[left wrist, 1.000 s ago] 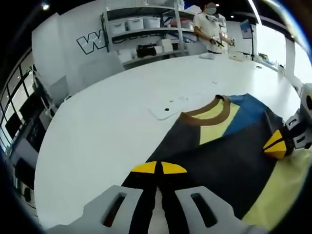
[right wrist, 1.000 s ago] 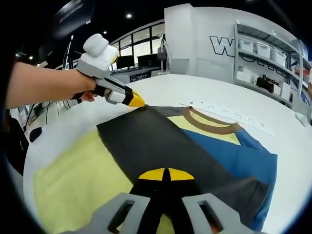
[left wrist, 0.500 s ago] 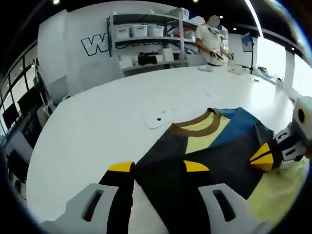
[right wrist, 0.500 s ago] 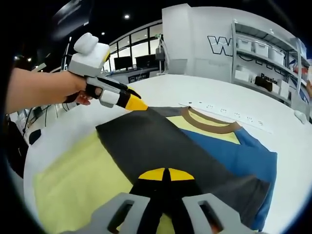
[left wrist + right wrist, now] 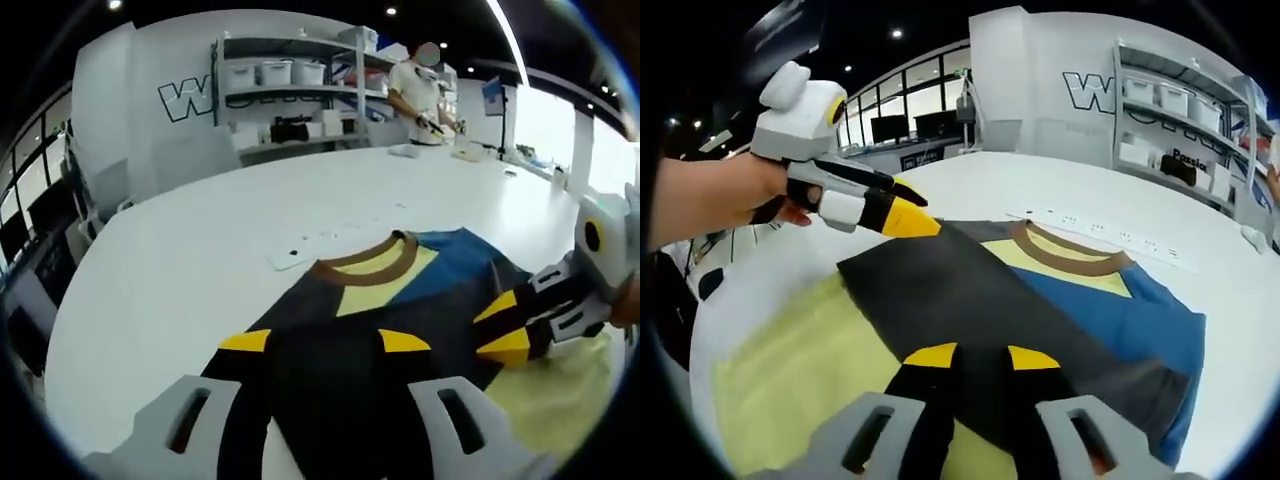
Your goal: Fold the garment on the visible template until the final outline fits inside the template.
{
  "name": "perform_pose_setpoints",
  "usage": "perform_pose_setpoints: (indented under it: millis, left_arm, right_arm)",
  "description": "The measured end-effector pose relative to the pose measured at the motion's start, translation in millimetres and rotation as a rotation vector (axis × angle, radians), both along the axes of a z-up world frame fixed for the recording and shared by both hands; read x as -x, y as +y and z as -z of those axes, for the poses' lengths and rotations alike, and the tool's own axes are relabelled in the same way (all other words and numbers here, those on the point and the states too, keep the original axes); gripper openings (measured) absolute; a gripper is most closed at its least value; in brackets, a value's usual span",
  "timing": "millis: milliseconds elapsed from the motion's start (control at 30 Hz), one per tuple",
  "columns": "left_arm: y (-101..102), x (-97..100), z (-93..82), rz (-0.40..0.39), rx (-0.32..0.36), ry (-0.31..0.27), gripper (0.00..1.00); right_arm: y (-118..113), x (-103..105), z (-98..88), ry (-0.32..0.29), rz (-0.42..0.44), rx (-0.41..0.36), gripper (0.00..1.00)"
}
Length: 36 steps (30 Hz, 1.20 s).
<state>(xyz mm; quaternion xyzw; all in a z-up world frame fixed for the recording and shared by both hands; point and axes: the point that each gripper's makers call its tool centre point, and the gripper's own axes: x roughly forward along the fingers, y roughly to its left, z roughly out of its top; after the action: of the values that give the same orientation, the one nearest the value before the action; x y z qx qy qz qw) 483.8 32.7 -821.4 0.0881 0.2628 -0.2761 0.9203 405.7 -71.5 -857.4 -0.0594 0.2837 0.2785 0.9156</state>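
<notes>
The colour-block T-shirt [image 5: 1040, 300] lies on the white table [image 5: 200, 260], its dark grey panel folded over onto the blue half. The yellow template [image 5: 790, 370] shows beside it. Both the left gripper [image 5: 322, 342] and right gripper [image 5: 980, 357] hover spread, holding nothing. More folds look needed. Wall lettering [image 5: 1095, 92] begins with "W"; the rest is unreadable.

A large white surface [image 5: 200, 260] carries a folded garment [image 5: 1040, 300] in dark grey, yellow and blue with a brown collar, and a white strip [image 5: 1110, 238] just beyond the collar.
</notes>
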Motion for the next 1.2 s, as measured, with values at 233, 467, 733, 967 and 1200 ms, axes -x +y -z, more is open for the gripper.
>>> perform_pose_setpoints:
  millis: [233, 467, 733, 967, 1200]
  left_arm:
    - [-3, 7.3, 1.3, 0.003, 0.005, 0.007, 0.40]
    - [-8, 15.7, 0.0, 0.001, 0.017, 0.015, 0.46]
    - [-13, 33.6, -4.4, -0.010, 0.044, 0.020, 0.53]
    - [-15, 50.6, -12.7, -0.032, 0.080, 0.017, 0.55]
    - [-19, 71.7, -24.5, -0.034, 0.107, -0.001, 0.56]
  right_arm:
    - [-4, -3, -6.0, -0.026, 0.018, 0.013, 0.29]
    - [-11, -4, -12.3, -0.040, 0.054, 0.010, 0.41]
    - [-19, 1, -22.0, -0.056, 0.092, -0.004, 0.53]
    - [-32, 12, -31.6, -0.073, 0.143, -0.012, 0.62]
    - [-34, 27, -50.5, -0.109, 0.150, -0.020, 0.63]
